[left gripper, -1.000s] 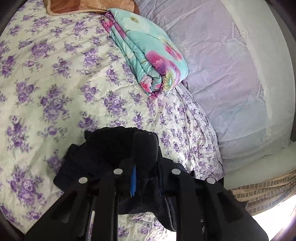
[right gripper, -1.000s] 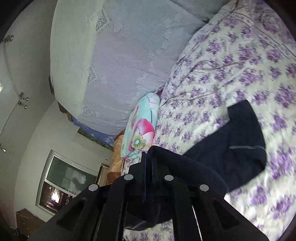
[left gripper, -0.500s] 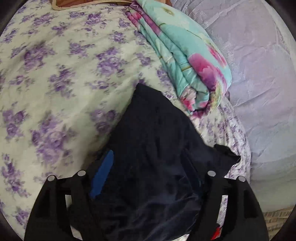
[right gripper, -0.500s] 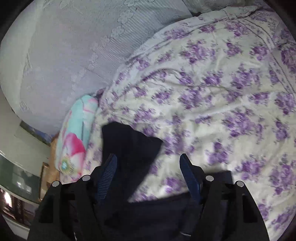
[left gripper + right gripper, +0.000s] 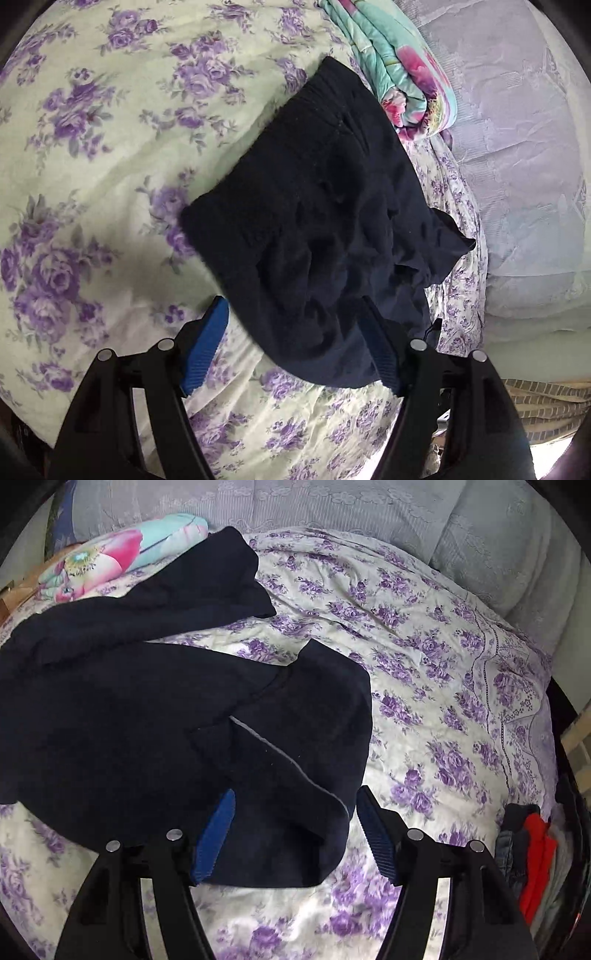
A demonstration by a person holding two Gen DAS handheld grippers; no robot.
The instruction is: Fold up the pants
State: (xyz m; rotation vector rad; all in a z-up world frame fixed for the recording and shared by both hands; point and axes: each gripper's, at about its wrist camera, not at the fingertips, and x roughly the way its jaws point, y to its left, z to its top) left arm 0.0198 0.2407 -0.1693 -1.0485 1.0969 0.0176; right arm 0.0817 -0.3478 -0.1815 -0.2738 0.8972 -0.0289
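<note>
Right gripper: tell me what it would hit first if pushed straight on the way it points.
The right gripper, fingers apart, would most likely meet the dark pants first: their near edge already lies between the fingers. Under them is the floral bedspread. Depth is hard to judge.

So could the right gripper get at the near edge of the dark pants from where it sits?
Probably yes: the right gripper is open, the dark pants edge lies between its pads on the floral bedsheet, nothing over it.
</note>
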